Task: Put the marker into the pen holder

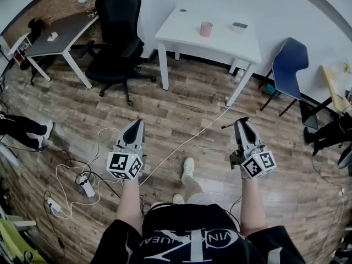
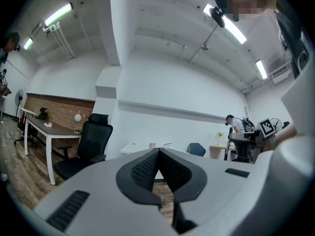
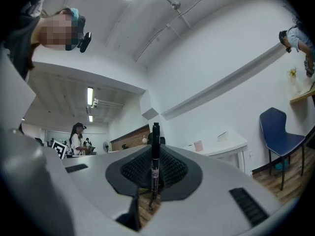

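A black marker stands upright between the pads of my right gripper, which is shut on it. In the head view the marker sticks out sideways at that gripper's tips, above the wooden floor. The pen holder, a pink cup, stands on the white table well ahead of both grippers; it also shows small as the pink cup and the pink cup. My left gripper hangs level over the floor, its pads shut on nothing.
A black office chair stands left of the white table, with a grey desk further left. A blue chair is at the right. Cables and power strips lie on the floor at the left. A small box lies on the table.
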Motion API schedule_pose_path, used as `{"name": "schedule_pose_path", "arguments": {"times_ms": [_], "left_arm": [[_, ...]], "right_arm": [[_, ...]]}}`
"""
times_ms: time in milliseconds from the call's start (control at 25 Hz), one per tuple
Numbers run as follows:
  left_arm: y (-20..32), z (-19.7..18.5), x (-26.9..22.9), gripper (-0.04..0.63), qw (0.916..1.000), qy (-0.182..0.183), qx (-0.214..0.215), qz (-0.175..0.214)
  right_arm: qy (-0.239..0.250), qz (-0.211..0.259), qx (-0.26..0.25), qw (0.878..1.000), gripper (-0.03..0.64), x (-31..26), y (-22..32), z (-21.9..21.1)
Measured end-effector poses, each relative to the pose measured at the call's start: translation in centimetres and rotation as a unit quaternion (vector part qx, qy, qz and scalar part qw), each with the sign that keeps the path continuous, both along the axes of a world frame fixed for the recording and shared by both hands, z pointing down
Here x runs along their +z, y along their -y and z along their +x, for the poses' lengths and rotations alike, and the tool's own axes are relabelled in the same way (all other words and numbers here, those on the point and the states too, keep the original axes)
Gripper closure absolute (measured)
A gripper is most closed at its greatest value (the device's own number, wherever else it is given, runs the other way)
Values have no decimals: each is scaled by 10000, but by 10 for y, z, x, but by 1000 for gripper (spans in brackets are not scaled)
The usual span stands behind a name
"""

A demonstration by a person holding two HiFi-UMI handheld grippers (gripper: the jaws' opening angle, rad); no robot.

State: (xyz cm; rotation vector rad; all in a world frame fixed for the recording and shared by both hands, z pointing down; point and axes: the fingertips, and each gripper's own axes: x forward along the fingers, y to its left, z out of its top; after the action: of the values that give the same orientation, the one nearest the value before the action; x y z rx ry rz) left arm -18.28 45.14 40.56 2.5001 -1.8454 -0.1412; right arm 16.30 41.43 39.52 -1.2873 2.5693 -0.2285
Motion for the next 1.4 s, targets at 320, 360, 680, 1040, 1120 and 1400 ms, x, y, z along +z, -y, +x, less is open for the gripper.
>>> {"name": "schedule_pose_path", "arguments": {"times_ms": [320, 360, 680, 1040, 1120, 1400], "left_arm": [[81, -5, 5, 581, 9999, 76, 53, -138], [91, -5, 6, 581, 9998, 73, 78, -165], [170, 2, 14, 581, 9994, 48, 164, -316], [242, 23, 15, 581, 9988, 44, 269, -409], [257, 27, 14, 581, 9987, 52, 290, -415], [298, 30, 14, 581, 9988, 89, 259, -399]], "right_arm": [[107, -106, 25, 9999, 560, 10, 80, -3], [112, -133, 38, 9998, 560, 11, 90, -4], [97, -209, -12, 9997, 560, 11, 169, -4], [118, -362, -109, 9992, 560, 17, 237, 4], [125, -387, -121, 9991, 560, 18, 251, 6], [144, -433, -182, 9988, 559, 26, 292, 7]]}}
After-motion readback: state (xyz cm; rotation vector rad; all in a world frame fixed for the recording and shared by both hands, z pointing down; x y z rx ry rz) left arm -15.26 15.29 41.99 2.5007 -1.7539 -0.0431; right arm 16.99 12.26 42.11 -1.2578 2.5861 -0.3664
